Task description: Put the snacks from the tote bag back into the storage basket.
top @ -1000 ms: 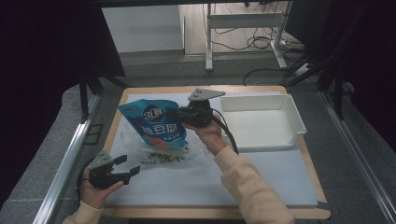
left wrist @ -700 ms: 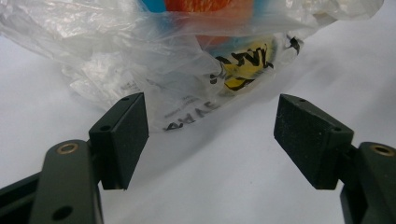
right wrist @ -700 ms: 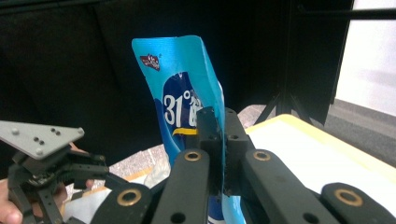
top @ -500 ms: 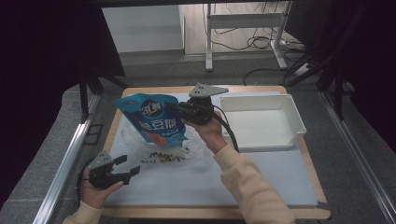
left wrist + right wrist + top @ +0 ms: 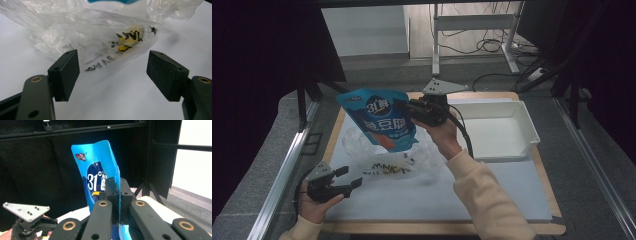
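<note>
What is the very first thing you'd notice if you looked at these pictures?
The bright blue plastic pouch with white writing jumps out first, held up in the air above the table, pinched at its edge by the right tongs. Under it lies a crumpled clear plastic bag with yellow and black print on the white table mat. The left tongs wait open near the table's front left corner, and an empty white plastic tray sits to the right.
</note>
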`<state>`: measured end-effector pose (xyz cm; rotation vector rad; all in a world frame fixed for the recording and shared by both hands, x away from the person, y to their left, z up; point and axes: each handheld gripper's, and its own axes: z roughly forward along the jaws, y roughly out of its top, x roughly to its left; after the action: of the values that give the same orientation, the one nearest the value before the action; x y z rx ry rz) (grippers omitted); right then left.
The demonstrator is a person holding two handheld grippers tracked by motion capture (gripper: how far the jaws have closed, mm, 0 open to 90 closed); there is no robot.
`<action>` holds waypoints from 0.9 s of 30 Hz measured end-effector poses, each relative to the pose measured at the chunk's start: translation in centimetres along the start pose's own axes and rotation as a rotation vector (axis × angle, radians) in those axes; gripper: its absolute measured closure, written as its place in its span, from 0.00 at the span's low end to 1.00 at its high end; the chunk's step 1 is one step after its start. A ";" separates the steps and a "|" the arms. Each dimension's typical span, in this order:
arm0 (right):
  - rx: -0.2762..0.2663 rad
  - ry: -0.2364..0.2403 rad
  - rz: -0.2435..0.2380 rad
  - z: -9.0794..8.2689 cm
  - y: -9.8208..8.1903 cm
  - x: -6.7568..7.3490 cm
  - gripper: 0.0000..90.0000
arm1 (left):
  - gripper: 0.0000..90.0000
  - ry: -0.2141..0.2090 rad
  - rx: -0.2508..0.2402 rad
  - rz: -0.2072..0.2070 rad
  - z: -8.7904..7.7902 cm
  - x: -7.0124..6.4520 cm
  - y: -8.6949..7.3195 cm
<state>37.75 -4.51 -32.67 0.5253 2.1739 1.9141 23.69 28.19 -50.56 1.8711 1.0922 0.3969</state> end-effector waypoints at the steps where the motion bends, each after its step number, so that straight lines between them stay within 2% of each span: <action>1: -0.008 -0.001 0.001 -0.2 0.2 0.0 0.99 | 0.29 0.000 -0.002 -0.003 0.0 0.0 0.0; 8: -0.056 -0.019 -0.008 -2.0 1.6 -0.2 0.99 | 0.29 0.001 0.000 -0.001 0.0 0.0 0.0; 13: -0.079 -0.039 -0.039 -3.4 2.7 -0.3 0.99 | 0.29 0.002 0.005 0.004 0.1 0.0 0.0; 17: -0.095 -0.053 -0.044 -4.5 3.5 -0.5 0.99 | 0.29 0.003 0.006 0.004 0.1 0.0 0.0; 27: -0.128 -0.081 -0.049 -7.1 4.4 -1.3 0.99 | 0.30 0.002 0.008 0.005 0.1 -0.1 0.0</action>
<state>36.90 -11.05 -27.47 0.5131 1.9801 1.9550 23.70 28.10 -50.65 1.8813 1.0921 0.3974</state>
